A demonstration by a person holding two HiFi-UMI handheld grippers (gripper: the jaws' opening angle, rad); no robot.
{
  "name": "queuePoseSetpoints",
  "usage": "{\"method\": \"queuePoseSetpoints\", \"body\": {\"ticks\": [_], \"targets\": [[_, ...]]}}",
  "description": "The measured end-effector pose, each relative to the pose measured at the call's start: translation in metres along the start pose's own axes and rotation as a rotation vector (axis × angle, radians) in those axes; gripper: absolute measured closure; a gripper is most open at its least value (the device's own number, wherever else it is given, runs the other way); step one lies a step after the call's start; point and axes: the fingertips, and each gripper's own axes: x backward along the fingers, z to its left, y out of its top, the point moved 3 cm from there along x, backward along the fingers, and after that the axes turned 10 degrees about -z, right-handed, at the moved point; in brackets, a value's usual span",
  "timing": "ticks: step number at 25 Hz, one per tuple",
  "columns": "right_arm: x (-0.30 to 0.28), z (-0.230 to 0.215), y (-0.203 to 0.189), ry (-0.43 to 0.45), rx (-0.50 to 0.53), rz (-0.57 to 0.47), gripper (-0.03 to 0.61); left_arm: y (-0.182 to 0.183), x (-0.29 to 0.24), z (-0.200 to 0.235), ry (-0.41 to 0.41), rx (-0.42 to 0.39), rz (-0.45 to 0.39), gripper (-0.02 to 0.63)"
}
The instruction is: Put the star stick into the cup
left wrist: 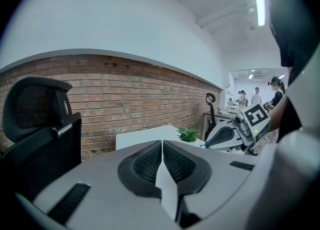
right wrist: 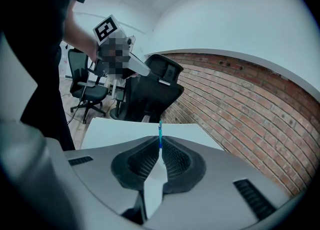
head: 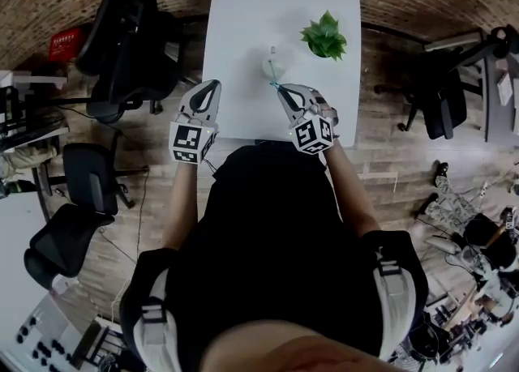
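My right gripper (head: 280, 89) is shut on a thin teal stick (head: 274, 83) above the near part of the white table (head: 243, 6). In the right gripper view the stick (right wrist: 160, 133) pokes up from between the closed pads of that gripper (right wrist: 160, 149); its star end is hidden. Just beyond the tip stands a pale, see-through cup (head: 272, 65), hard to make out. My left gripper (head: 211, 88) hovers over the table's near left edge, shut and empty, as its own view shows (left wrist: 162, 146). That view also catches the right gripper (left wrist: 235, 133).
A small green potted plant (head: 324, 36) stands on the table to the right of the cup, also seen as the plant (left wrist: 189, 135). Black office chairs (head: 130, 38) stand left of the table, and another chair (head: 442, 95) stands on the right. A brick wall (left wrist: 125, 93) lies behind.
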Motion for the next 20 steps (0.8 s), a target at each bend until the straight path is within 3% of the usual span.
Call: {"method": "queuePoseSetpoints", "body": {"ticks": [20], "targets": [[0.006,0.024,-0.008,0.021,0.059,0.055,0.54,-0.01,0.007,0.0,-0.013,0.023,-0.008,0.589]]}}
